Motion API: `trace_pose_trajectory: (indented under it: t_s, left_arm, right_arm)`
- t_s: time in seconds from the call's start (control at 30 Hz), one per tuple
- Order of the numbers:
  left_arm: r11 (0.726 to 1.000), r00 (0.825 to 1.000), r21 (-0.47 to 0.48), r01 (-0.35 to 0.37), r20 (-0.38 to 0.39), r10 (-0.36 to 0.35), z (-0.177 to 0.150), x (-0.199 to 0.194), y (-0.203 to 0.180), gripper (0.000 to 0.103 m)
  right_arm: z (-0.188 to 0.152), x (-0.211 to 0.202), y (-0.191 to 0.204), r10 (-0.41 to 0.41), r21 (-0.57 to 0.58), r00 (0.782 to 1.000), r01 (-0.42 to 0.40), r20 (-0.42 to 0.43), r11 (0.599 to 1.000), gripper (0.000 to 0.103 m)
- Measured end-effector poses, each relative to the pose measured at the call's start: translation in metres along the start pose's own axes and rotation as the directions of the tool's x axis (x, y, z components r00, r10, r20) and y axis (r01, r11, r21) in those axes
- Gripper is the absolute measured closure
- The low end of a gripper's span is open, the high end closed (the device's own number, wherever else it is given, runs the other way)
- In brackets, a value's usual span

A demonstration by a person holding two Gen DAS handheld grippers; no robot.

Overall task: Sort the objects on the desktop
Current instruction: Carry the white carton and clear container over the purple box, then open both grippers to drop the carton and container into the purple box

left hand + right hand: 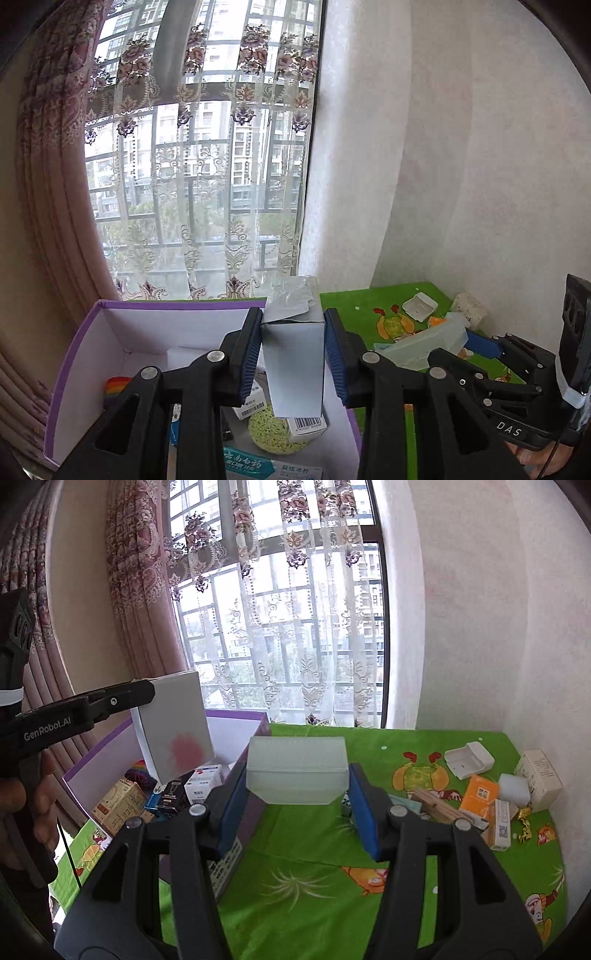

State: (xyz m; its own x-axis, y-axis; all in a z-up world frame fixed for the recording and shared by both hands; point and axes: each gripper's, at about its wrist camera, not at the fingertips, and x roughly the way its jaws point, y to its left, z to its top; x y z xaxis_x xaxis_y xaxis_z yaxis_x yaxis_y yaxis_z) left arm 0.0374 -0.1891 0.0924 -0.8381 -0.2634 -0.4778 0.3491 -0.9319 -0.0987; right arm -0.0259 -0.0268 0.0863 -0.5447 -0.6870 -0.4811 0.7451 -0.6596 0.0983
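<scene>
My left gripper (pixel 293 332) is shut on a tall grey-white carton (pixel 295 365) with a torn top, held above the open purple storage box (pixel 177 304). In the right wrist view that carton (pixel 177 731) shows a red blotch and hangs over the purple box (pixel 236 714), with one left finger (pixel 136 694) against its side. My right gripper (pixel 297 786) is shut on a translucent plastic box (pixel 297 771) held above the green cloth beside the purple box. The same plastic box (pixel 421 343) appears at the right of the left wrist view.
The purple box holds several small cartons, a toothpaste box (pixel 273 467) and a yellow-green sponge (pixel 269 430). On the green cartoon tablecloth (pixel 314 849) at the right lie a white case (pixel 467 760), an orange box (pixel 480 794), a wooden block (pixel 439 805) and a pale carton (pixel 539 779). Wall and window close the far side.
</scene>
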Motion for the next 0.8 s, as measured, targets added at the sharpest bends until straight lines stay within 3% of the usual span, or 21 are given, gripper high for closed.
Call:
trace_pose_trajectory:
  t_s: [0.3,0.63,0.7,0.8]
  left_arm:
    - [0.992,0.993,-0.042,-0.116,0.003,0.116,-0.008,-0.004,0.039,0.069]
    - [0.963,0.97,-0.114,-0.245,-0.027,0.244,-0.015,-0.008,0.075,0.067]
    - [0.954,0.964,-0.138,-0.267,-0.034,0.265,-0.017,-0.009,0.08,0.045]
    - [0.946,0.959,-0.158,-0.282,-0.015,0.283,-0.018,-0.015,0.084,0.03]
  right_arm:
    - [0.006,0.025,0.058,0.08,-0.061,0.997,-0.08,-0.005,0.995,0.047]
    - [0.004,0.047,0.094,0.137,-0.107,0.99,-0.141,-0.047,0.984,0.047]
    - [0.003,0.05,0.095,0.138,-0.1,0.989,-0.143,-0.061,0.985,0.047]
    - [0.002,0.049,0.092,0.129,-0.095,0.99,-0.134,-0.059,0.986,0.041]
